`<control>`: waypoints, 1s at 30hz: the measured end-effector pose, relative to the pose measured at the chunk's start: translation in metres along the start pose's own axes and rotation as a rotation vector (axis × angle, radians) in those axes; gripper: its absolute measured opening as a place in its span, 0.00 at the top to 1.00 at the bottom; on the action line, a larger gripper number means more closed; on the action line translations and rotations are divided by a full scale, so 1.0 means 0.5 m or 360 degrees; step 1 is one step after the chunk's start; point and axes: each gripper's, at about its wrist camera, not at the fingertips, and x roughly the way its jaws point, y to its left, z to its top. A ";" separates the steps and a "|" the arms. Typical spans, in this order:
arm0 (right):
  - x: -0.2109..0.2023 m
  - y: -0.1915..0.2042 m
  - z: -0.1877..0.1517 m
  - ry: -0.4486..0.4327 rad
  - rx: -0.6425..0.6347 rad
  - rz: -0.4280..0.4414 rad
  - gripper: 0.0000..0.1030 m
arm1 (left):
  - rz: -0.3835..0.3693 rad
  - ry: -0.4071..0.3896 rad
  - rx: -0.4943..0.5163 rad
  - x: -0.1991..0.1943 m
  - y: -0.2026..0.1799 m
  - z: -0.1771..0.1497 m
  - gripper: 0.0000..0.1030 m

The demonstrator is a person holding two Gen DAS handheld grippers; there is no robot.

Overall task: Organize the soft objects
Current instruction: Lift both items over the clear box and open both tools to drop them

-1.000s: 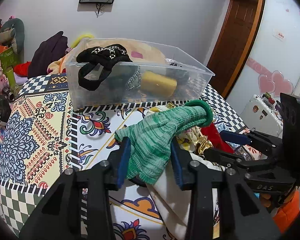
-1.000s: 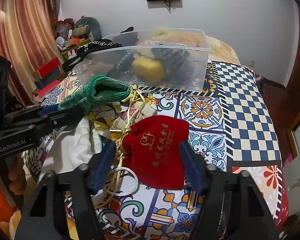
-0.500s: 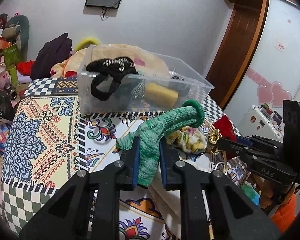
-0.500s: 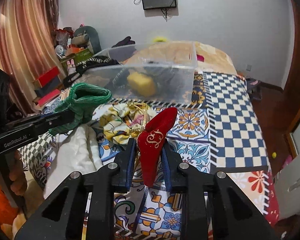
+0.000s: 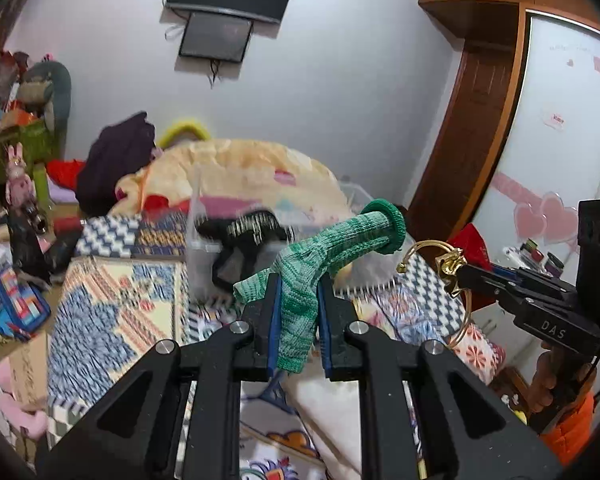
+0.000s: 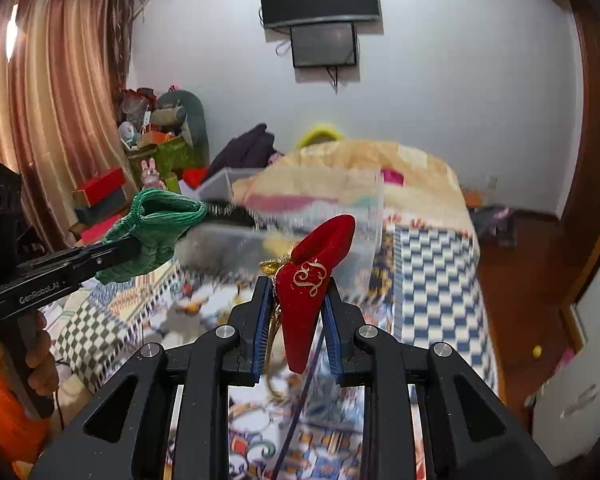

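Note:
My left gripper point(image 5: 298, 312) is shut on a green knitted sock point(image 5: 332, 248) and holds it in the air above the patterned bed cover; the sock also shows in the right wrist view point(image 6: 156, 228). My right gripper point(image 6: 296, 320) is shut on a red velvet pouch point(image 6: 312, 276) with gold cord, lifted off the bed; a gold ring point(image 5: 428, 248) hangs from it. The clear plastic box point(image 6: 300, 236) with a black item point(image 5: 244, 232) draped on its rim sits ahead of both grippers, blurred.
A white cloth point(image 5: 332, 408) lies on the bed cover point(image 5: 112, 320) below the left gripper. A peach quilt point(image 5: 240, 172) is heaped behind the box. Toys and boxes point(image 6: 152, 148) crowd the left side. A wardrobe point(image 5: 556, 120) stands at right.
Both grippers closed on their items a second ago and have since lifted them up off the bed, the view tilting upward toward the wall.

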 end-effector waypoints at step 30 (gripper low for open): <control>0.196 0.056 0.144 -0.0010 -0.0088 -0.0016 0.78 | 0.0233 0.0003 -0.0004 0.203 0.067 0.159 0.85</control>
